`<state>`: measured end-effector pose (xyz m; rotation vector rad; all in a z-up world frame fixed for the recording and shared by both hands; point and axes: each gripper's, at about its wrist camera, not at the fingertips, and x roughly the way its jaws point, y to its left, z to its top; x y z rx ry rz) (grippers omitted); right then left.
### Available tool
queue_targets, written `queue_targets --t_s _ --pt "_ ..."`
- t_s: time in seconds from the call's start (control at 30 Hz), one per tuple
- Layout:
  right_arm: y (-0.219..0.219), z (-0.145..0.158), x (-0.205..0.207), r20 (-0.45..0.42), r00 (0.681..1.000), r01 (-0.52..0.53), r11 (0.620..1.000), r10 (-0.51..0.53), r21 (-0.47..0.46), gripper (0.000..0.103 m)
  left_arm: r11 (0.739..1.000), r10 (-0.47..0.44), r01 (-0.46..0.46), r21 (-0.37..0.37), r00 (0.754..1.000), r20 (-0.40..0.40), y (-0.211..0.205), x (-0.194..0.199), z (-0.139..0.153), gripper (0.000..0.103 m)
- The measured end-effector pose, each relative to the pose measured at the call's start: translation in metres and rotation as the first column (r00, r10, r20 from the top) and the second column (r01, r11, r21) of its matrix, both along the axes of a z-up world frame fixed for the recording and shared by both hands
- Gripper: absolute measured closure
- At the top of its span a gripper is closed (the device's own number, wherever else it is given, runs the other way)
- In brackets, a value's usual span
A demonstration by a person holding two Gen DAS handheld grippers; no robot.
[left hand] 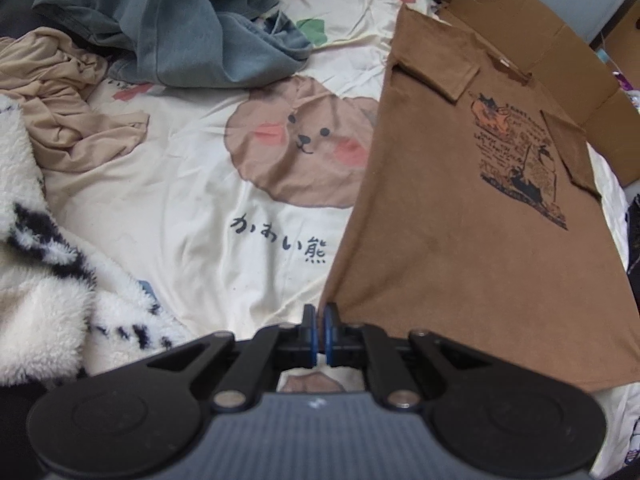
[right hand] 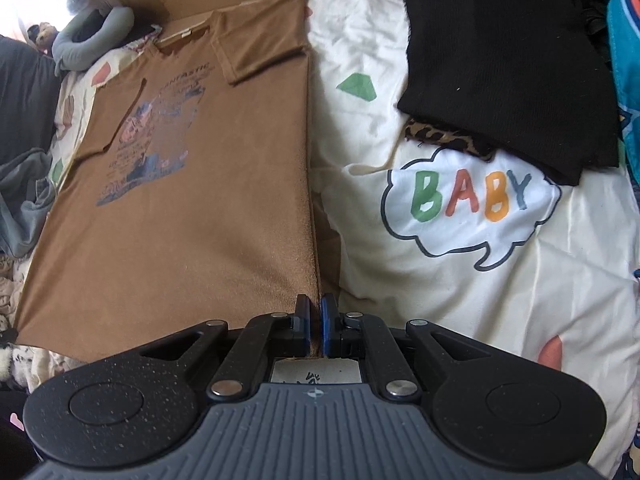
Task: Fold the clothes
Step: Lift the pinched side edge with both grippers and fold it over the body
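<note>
Brown tee [left hand: 460,240] is lying on the bed sheet [left hand: 208,208], filling right of frame w/ sleeves folded in. Left gripper [left hand: 319,320] & right gripper [right hand: 316,316] are each pinching a hem corner. Soft, light fabric that's prob going to sag btwn them, so corners seem the best hold.

A: Where is passage open?
B: Bare sheet [left hand: 192,208] at the left view's centre, and the lower right of the right view.
A: Obstacles?
B: Blue garment [left hand: 176,20] and tan cloth [left hand: 68,104] upper left, fleece [left hand: 44,280] lower left; black pile [right hand: 508,64] upper right, cardboard [left hand: 532,32] along the top.
</note>
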<state>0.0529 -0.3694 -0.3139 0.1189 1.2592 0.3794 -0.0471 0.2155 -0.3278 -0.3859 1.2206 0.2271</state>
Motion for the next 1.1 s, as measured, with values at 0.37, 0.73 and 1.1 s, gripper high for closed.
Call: queue_targets --t_s 0.37,0.73,1.1 --pt "-0.016 0.041 -0.01 0.018 0.999 0.05 0.998 -0.051 0.022 0.1 1.0 0.008 -0.007 -0.025 1.0 0.026 -0.003 -0.018 0.046 0.1" --pt "-0.031 0.063 -0.035 0.008 0.998 0.069 0.997 -0.07 0.026 0.1 0.999 0.009 -0.007 -0.049 0.999 0.033 -0.012 -0.054 0.071 0.1" --pt "-0.042 0.074 -0.067 0.003 0.999 0.037 0.999 -0.037 0.017 0.1 0.998 0.03 -0.027 -0.061 0.999 0.034 -0.013 -0.089 0.081 0.1"
